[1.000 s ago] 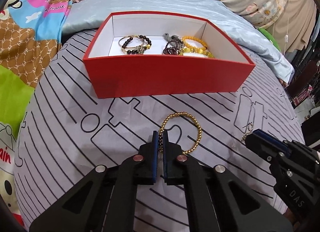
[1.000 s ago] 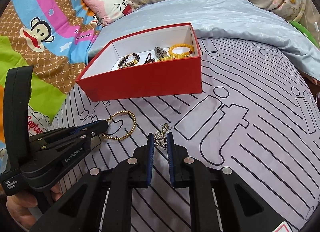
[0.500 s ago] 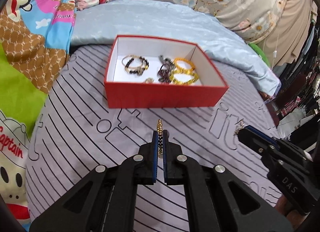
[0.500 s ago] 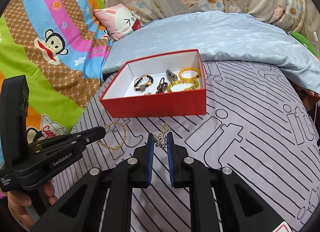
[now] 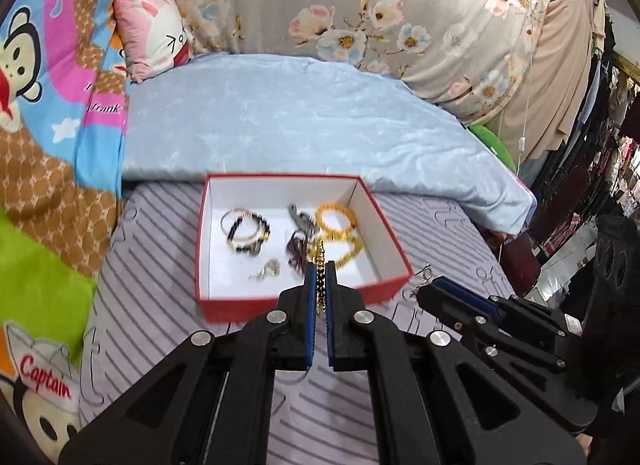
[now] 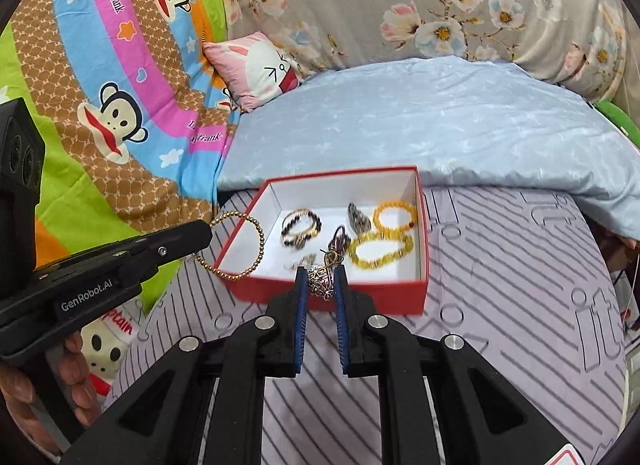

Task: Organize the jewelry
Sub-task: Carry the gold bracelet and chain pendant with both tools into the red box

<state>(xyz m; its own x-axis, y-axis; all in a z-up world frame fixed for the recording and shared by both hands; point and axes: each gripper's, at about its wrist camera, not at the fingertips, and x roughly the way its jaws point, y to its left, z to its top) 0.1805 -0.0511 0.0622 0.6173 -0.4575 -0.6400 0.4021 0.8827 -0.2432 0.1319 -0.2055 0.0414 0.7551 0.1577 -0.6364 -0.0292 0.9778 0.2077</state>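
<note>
A red box [image 5: 256,307] with a white inside holds several bracelets; it also shows in the right wrist view [image 6: 384,299]. My left gripper [image 5: 320,271] is shut on a gold bead bracelet [image 5: 320,261], seen edge-on, held in the air over the box's near wall. In the right wrist view the same bracelet [image 6: 259,239] hangs as a ring beside the box's left wall. My right gripper [image 6: 321,279] is shut on a small silver chain ornament [image 6: 320,285], held above the box's near wall. In the left wrist view it [image 5: 423,283] dangles at the box's right corner.
The box stands on a grey striped sheet [image 6: 520,305]. A light blue quilt [image 5: 300,117] lies behind it, with a pink pillow [image 6: 260,65] and a cartoon monkey blanket [image 6: 100,105] to the left. Clothes and a dark room edge [image 5: 600,145] are at the right.
Both grippers have risen off the sheet and moved forward toward the box, each carrying its piece. The gold bracelet and the silver ornament now hang in the air at the box's near side.
</note>
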